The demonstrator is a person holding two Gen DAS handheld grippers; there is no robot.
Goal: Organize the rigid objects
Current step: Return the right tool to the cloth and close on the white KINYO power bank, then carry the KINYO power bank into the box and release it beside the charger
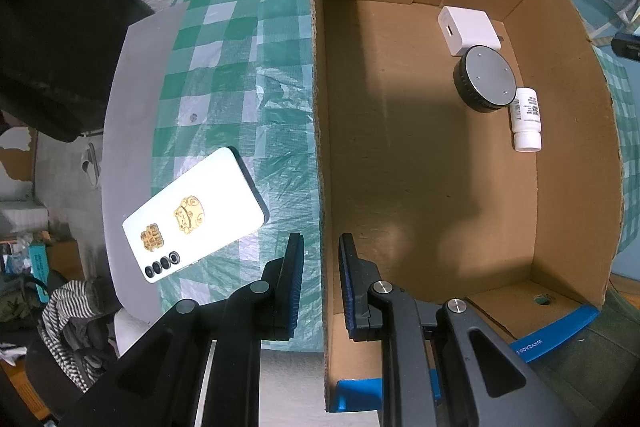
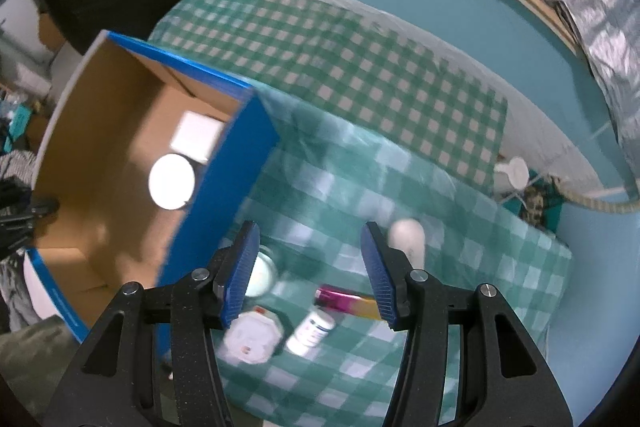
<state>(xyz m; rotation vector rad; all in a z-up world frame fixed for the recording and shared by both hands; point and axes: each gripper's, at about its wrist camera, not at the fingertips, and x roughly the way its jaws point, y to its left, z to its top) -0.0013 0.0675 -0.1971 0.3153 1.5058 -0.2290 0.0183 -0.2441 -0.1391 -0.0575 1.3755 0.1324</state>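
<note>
The cardboard box (image 1: 460, 167) stands on the checked table (image 1: 240, 75), much of its floor bare — a white adapter (image 1: 469, 29), round puck (image 1: 485, 78) and white bottle (image 1: 527, 119) crowd its far corner. The left gripper (image 1: 320, 277) points straight down, jaws clamped on the box's near wall. The right gripper (image 2: 310, 277), jaws open and empty, hangs over a small bottle (image 2: 311, 331), a pink tube (image 2: 346, 301) and an octagonal case (image 2: 252, 341) beside the box.

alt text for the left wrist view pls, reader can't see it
The left gripper is clamped on the side wall of an open cardboard box, looking straight down. In the box's far corner lie a white charger, a round black puck and a white pill bottle. Outside, a white phone lies face down on the green checked tablecloth.
</note>
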